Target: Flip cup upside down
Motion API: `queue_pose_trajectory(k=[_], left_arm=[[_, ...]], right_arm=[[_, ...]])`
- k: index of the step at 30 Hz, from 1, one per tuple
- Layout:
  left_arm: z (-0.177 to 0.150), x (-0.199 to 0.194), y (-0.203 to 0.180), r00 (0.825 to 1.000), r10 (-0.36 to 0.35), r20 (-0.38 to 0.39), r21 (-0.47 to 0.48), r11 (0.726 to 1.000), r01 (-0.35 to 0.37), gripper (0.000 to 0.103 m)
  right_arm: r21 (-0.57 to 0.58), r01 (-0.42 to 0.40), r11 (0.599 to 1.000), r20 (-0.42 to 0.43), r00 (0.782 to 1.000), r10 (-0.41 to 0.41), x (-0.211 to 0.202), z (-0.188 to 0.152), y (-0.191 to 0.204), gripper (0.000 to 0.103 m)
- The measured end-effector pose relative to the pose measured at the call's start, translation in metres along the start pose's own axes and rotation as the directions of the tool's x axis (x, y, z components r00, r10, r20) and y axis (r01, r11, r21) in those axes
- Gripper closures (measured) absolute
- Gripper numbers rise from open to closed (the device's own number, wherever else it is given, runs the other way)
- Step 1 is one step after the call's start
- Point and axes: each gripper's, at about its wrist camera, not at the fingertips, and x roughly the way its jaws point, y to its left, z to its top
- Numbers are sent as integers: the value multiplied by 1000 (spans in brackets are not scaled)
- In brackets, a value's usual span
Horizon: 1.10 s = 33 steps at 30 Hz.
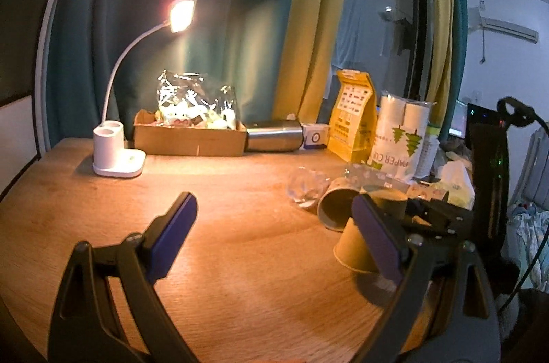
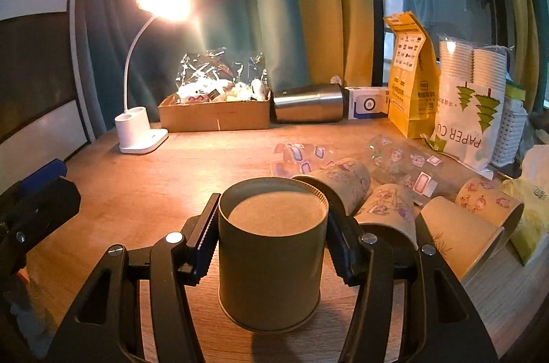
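Your right claw (image 2: 271, 246) pinches the plain paper cup (image 2: 271, 260) from both sides, one pad on each wall, near the front of the desk (image 2: 137, 191). The cup's flat base faces up and its wider rim points down, hovering just above the wood or barely touching it; the wrist view does not settle which. So the turn looks nearly complete, and what remains is the set-down.

Lower it straight, keeping the rim level so the whole circle meets the desk at once. Squeeze no harder than you do now; thin paper walls probably buckle easily. Once it rests, part the fingers evenly and pull back toward yourself, not sideways.

Mind the right: several printed cups (image 2: 343, 177) lie on their sides just beside your right finger, and a sweep there could roll them.

Your left claw (image 1: 274, 243) is spread wide and holds nothing, left of the cup (image 1: 357, 249). Keep it clear.
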Motion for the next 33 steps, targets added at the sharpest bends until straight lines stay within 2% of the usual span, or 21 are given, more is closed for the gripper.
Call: queue_pose_trajectory(k=[2,4,5,10,19,26,33], left_arm=[[0,0,-1,1000,-4,-1,8,1000,4,10],[0,0,-3,1000,-5,-1,17,1000,5,10],[0,0,-4,1000,-3,-2,20,1000,3,10],[0,-1,-3,1000,-4,-4,19,1000,4,10],[-2,-6,-7,999,37,6,45,998,-37,10],[-3,-11,-10,1000,5,7,70,998,-6,9],[-3,-11,-9,1000,-8,4,62,998,7,6]], right_arm=[[-4,2,1000,-8,1000,-2,1,0,1,43],[-6,4,1000,-11,1000,-4,2,0,2,33],[-3,0,1000,-12,1000,0,2,0,2,33],[8,0,1000,-9,1000,1,-4,2,-1,32],[19,38,999,-38,999,-37,-46,0,-8,32],[36,55,998,-68,996,-52,-76,-13,-8,29],[78,60,995,-85,995,-53,-79,-20,-15,29]])
